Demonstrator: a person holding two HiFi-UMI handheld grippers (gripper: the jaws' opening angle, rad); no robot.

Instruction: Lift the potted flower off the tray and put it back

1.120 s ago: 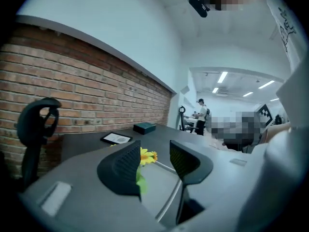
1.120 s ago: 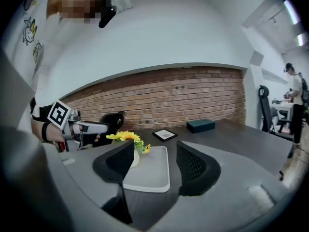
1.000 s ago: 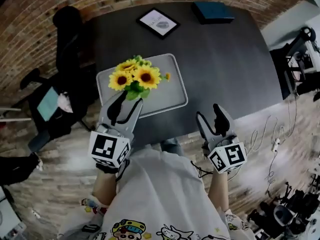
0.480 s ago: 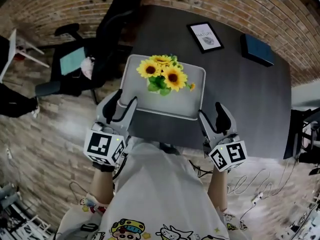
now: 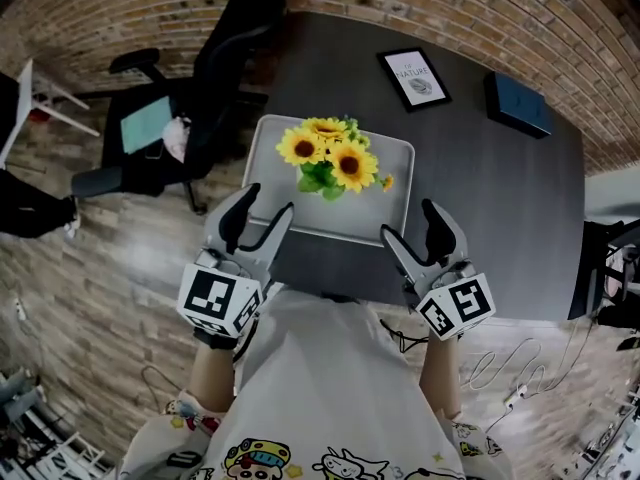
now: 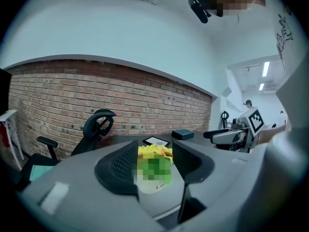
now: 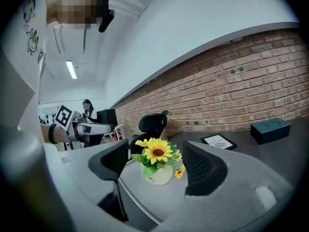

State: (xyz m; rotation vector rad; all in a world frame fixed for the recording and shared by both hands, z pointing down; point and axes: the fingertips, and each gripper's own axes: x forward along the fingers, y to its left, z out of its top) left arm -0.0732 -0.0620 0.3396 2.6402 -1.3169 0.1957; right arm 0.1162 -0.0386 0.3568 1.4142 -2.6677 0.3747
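A white pot of yellow sunflowers (image 5: 328, 155) stands upright on a light grey tray (image 5: 392, 206) on the dark table. My left gripper (image 5: 258, 218) hovers at the tray's near left corner. My right gripper (image 5: 412, 230) is at its near right corner. Both point at the pot with jaws opening and nothing between the pads. In the left gripper view the pot (image 6: 155, 181) shows through the gap, some way beyond the left gripper (image 6: 154, 164). The right gripper view shows the pot (image 7: 157, 174) on the tray (image 7: 145, 195), likewise beyond the right gripper (image 7: 157, 163).
A framed picture (image 5: 415, 78) and a dark box (image 5: 518, 103) lie on the table (image 5: 480, 198) behind the tray. A black office chair (image 5: 235, 28) stands at the table's far left and another chair (image 5: 140, 133) beside it. Cables trail on the wooden floor at right.
The head view swung, so the tray now sits square ahead. Both grippers came forward to the tray's near corners, and their jaws spread wider.
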